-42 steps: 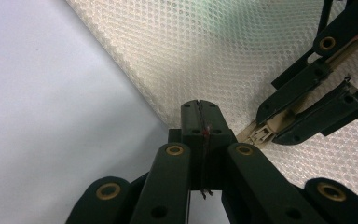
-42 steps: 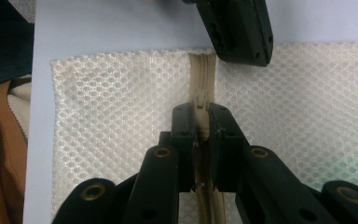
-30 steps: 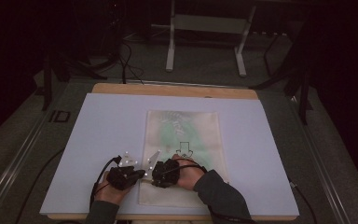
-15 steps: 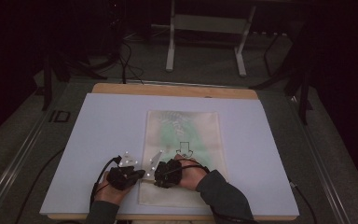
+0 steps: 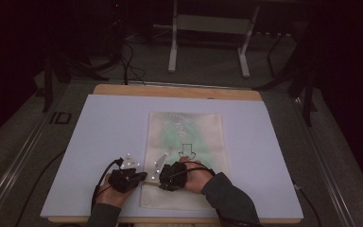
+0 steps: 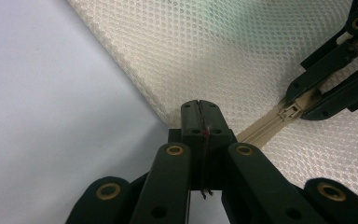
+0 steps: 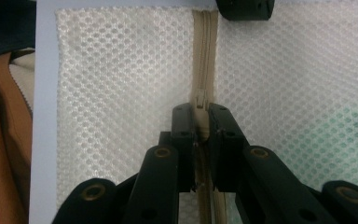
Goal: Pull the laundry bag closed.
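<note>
A cream mesh bag point(image 5: 185, 142) with green contents lies flat on the pale board point(image 5: 104, 137). Its beige zipper point(image 7: 204, 51) runs along the near end. My left gripper point(image 5: 143, 177) point(image 6: 199, 106) is shut on the bag's left edge, right where the zipper tape point(image 6: 261, 127) ends. My right gripper point(image 5: 161, 181) point(image 7: 200, 116) points along the zipper toward the left one, jaws closed on the zipper pull point(image 7: 200, 99). In the left gripper view the right gripper's jaws hold the slider point(image 6: 291, 110) a short way off. The left gripper's tip point(image 7: 245, 7) sits at the top of the right gripper view.
The board rests on a wooden table point(image 5: 179, 91) whose near edge is just under the hands. A dark sleeve point(image 5: 229, 196) crosses the bag's near right corner. White stand legs point(image 5: 172, 47) and cables lie on the floor beyond the table.
</note>
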`<state>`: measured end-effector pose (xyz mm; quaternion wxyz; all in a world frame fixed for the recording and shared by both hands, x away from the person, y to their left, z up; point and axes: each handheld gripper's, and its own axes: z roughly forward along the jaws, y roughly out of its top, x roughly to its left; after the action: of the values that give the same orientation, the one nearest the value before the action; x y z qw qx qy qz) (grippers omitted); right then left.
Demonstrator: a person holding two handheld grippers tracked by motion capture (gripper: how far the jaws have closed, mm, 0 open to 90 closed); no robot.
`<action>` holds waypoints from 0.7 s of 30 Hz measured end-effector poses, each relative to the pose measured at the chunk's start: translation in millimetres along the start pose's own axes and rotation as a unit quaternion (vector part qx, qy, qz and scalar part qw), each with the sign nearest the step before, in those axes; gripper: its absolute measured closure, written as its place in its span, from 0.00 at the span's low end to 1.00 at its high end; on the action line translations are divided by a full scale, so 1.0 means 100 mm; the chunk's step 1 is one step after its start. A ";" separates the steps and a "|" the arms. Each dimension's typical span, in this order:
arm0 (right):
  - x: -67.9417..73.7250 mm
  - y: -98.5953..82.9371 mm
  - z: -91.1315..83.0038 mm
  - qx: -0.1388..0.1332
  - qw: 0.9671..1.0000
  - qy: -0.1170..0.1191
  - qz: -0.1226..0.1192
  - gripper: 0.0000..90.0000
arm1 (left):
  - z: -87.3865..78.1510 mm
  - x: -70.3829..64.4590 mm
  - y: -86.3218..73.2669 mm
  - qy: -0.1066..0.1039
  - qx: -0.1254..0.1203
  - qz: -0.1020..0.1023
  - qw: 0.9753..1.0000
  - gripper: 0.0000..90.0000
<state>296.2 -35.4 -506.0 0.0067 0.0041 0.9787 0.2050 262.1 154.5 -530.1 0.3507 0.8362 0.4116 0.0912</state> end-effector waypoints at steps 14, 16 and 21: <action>0.01 -0.06 -0.03 0.004 1.000 -0.001 0.000 0.92 | 0.00 0.00 0.00 0.001 0.000 0.000 1.000 1.00; 0.01 -0.07 -0.05 0.007 1.000 -0.003 0.000 0.92 | 0.00 0.00 0.00 0.001 0.001 -0.001 1.000 1.00; 0.01 -0.09 -0.06 0.008 1.000 -0.003 0.000 0.92 | 0.00 0.00 0.00 0.001 0.001 -0.001 1.000 1.00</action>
<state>295.0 -46.2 -504.6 0.0094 0.0044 0.9803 0.1975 262.2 154.3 -530.0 0.3501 0.8358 0.4130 0.0910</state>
